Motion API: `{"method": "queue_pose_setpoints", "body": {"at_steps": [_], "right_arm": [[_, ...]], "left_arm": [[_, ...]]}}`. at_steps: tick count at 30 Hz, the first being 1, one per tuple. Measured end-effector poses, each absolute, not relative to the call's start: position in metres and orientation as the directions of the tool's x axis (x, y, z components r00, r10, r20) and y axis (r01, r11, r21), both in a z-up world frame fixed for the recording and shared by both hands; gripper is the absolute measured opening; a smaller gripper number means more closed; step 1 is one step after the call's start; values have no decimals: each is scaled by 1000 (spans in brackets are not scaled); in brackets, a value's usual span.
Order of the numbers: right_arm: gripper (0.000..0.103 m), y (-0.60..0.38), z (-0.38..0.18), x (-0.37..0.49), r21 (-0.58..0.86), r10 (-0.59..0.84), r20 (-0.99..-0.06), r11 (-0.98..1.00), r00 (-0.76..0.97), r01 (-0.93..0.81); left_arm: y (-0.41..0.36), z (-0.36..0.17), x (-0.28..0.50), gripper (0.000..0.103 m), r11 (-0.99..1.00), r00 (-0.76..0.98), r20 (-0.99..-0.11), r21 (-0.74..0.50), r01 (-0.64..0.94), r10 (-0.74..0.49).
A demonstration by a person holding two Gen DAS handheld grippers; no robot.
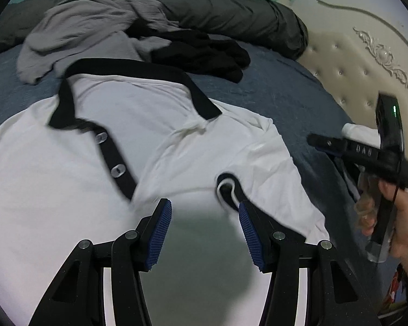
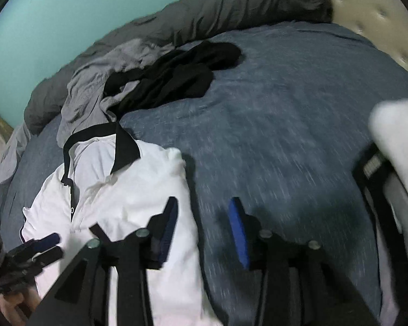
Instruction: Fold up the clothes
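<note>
So the white polo shirt (image 1: 68,190) is lying front-up on the blue bedsheet (image 1: 272,92), black collar (image 1: 127,66) at the far end and the black button placket (image 1: 117,163) running down toward the camera. One sleeve with a black cuff (image 1: 228,187) is folded in over the chest.

The left gripper (image 1: 205,231) hangs right over the shirt's lower front with its jaws spread wide, nothing between the blue pads (image 1: 160,236). The cuff sits just past the tip of one finger, can't tell if it's touching.

Behind the shirt there's a crumpled grey garment (image 1: 76,32) with a black garment (image 1: 201,51) bunched up beside it, partly overlapping. Further back a dark grey duvet (image 1: 217,8) is rolled along the teal wall (image 2: 54,13). Over to the right is the cream tufted headboard (image 1: 340,62).

The right gripper (image 2: 202,231) is also spread wide and holding nothing. From its own camera it straddles the shirt's edge, one finger over white fabric, the other over bare sheet. In the left view it's off at the right edge, held in the right hand (image 1: 405,222), with a white folded item (image 1: 359,131) on the bed just behind it.
</note>
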State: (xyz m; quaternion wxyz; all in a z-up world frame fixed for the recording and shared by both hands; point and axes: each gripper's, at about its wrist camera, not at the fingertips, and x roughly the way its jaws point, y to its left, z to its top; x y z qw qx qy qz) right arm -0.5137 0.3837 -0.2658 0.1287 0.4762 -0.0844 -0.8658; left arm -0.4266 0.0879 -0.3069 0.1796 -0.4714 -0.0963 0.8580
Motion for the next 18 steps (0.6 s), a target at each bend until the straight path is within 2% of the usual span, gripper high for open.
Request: {"method": "queue_pose_setpoints", "body": {"at_steps": [10, 12, 13, 14, 15, 17, 18], "right_arm": [[47, 341, -278, -580, 192, -267, -862, -959, -430, 211], [47, 336, -284, -588, 169, -244, -875, -963, -419, 210], [47, 334, -288, -592, 162, -236, -881, -965, -410, 209], [44, 332, -290, -595, 158, -233, -885, -965, -404, 210], [35, 331, -292, -596, 161, -237, -884, -963, -403, 215], [23, 328, -295, -598, 167, -247, -883, -960, -400, 224], [14, 328, -296, -599, 171, -250, -882, -960, -400, 224]], "left_arm": [[97, -330, -453, 53, -893, -468, -762, -401, -202, 448], [98, -332, -455, 35, -893, -469, -760, -401, -206, 450], [99, -333, -455, 21, -892, -468, -760, -398, -213, 450], [100, -334, -455, 15, -892, -467, -760, -394, -220, 451], [100, -334, -455, 13, -890, -466, -759, -394, -228, 455], [101, -334, -453, 4, -886, -463, -755, -394, -246, 464], [101, -333, -452, 4, -885, -466, -752, -393, -250, 466]]}}
